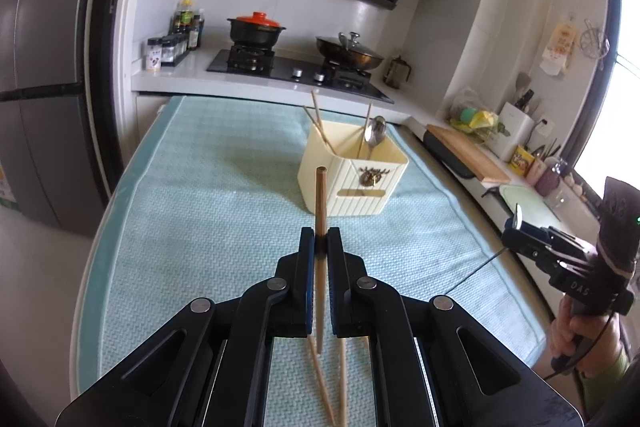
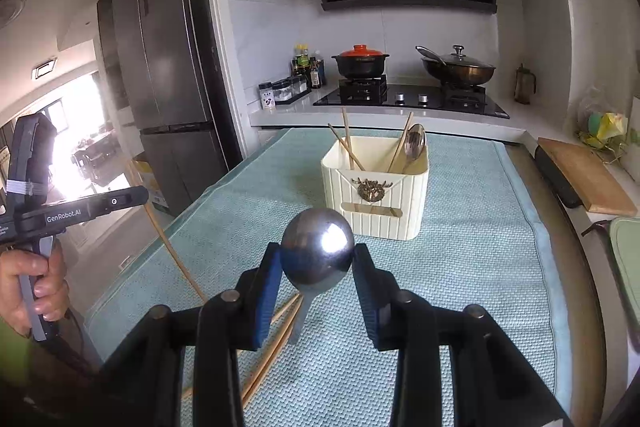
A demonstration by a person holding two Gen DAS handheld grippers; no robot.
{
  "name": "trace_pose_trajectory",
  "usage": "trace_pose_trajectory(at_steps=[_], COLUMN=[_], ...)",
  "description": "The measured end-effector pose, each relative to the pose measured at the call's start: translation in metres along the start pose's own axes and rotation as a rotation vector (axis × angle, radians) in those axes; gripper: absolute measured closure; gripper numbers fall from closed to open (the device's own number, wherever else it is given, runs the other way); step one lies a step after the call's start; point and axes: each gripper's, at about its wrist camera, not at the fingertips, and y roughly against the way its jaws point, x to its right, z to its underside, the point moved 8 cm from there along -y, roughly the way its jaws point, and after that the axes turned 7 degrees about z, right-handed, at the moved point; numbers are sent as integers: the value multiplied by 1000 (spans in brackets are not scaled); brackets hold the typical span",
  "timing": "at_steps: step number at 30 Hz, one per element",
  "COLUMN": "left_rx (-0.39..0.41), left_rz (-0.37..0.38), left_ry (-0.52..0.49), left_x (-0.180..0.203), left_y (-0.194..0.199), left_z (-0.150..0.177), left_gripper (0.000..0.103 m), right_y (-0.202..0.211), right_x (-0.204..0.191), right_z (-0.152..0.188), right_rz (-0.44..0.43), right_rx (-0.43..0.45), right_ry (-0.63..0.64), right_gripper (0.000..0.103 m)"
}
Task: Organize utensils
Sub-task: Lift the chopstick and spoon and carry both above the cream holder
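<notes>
My left gripper (image 1: 321,239) is shut on a wooden chopstick (image 1: 321,203), held upright above the teal mat (image 1: 200,195). My right gripper (image 2: 317,263) is shut on a metal spoon (image 2: 318,251), bowl up, in front of the cream utensil holder (image 2: 376,203). The holder (image 1: 352,183) holds several chopsticks (image 1: 318,119) and a spoon (image 1: 375,133). Two more chopsticks (image 1: 332,383) lie on the mat below my left gripper; they also show in the right wrist view (image 2: 272,343). The left gripper appears in the right wrist view (image 2: 138,197), the right gripper in the left wrist view (image 1: 516,223).
A stove with a red-lidded pot (image 1: 256,27) and a wok (image 1: 348,53) stands behind the mat. A cutting board (image 1: 468,153) and counter clutter lie to the right. A fridge (image 2: 168,67) stands at the left.
</notes>
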Motion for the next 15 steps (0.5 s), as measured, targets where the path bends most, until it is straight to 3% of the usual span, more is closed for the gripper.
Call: trace_pose_trajectory(at_steps=[7,15], left_rx=[37,136], left_rz=[47,74], left_ry=[-9,-31], left_x=[12,27], left_y=[-7,-20], left_z=[-35,-118], left_gripper=[99,99], right_y=[1,-4], right_x=[13,33], right_z=[-26,-96], right_rz=[36,105], right_rx=[35,145], right_ry=[17,54], right_gripper=[67,67])
